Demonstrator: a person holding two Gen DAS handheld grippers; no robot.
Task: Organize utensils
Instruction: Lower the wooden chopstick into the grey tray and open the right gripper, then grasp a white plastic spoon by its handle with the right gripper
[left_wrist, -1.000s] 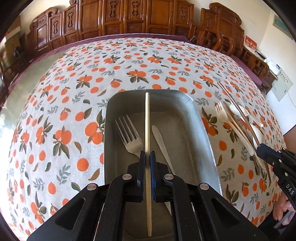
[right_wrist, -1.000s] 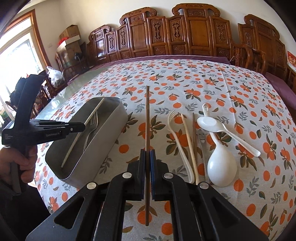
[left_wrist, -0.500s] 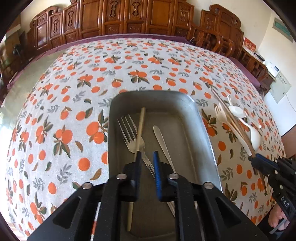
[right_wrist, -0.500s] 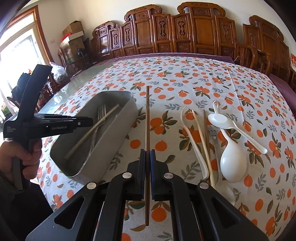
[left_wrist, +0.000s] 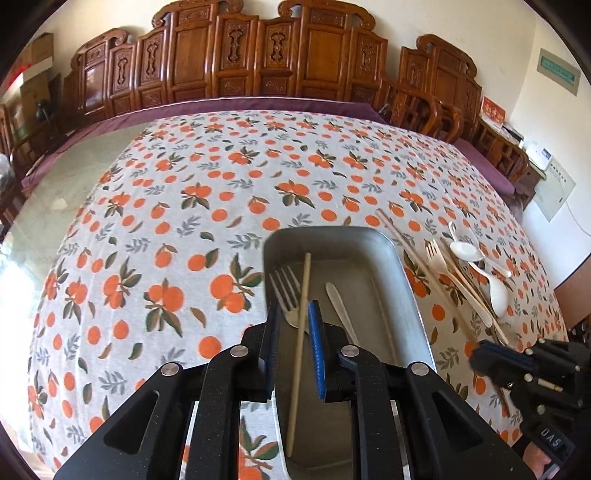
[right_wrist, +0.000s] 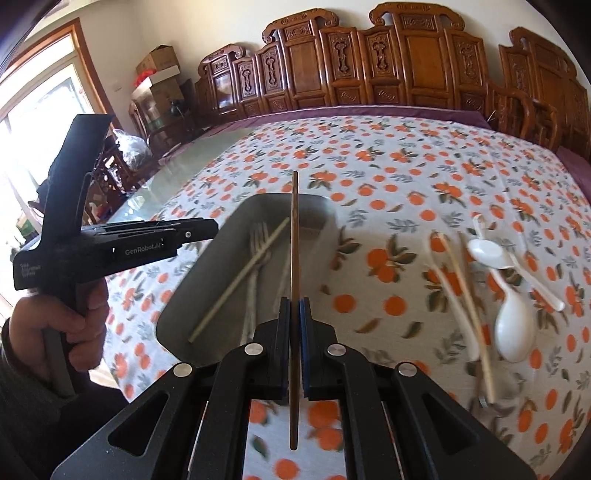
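1. Already in: a metal tray (left_wrist: 402, 280) on the orange-print tablecloth (left_wrist: 184, 206) holds a metal fork (left_wrist: 286, 291), a pale chopstick (left_wrist: 300, 343) lying across the fork, and a third pale handle (left_wrist: 340, 306) alongside, prob. a knife or spoon; type not clear.

2. Left gripper (left_wrist: 293, 343) hangs over the tray's near end, jaws apart with blue pads clear of the pale chopstick seen between them – the stick lies loose in the tray, released, not held.

3. Right gripper (right_wrist: 294, 343) is clamped tight on a dark brown chopstick (right_wrist: 294, 236), carried above the tray's near right side, tip pointing toward the far wall – judged to be the next item in, not yet dropped.

4. Still out on the cloth, to the right of the tray: a cream plastic fork (right_wrist: 448, 291), another pale chopstick (right_wrist: 476, 317), a large white spoon (right_wrist: 513, 325) and a smaller white spoon (right_wrist: 491, 254) lying partly over one another, plus what looks like a metal piece at the pile's near end, too blurred to name.

5. Tally, approx.: three pieces stowed, one in transit, at least four left – roughly the halfway mark.
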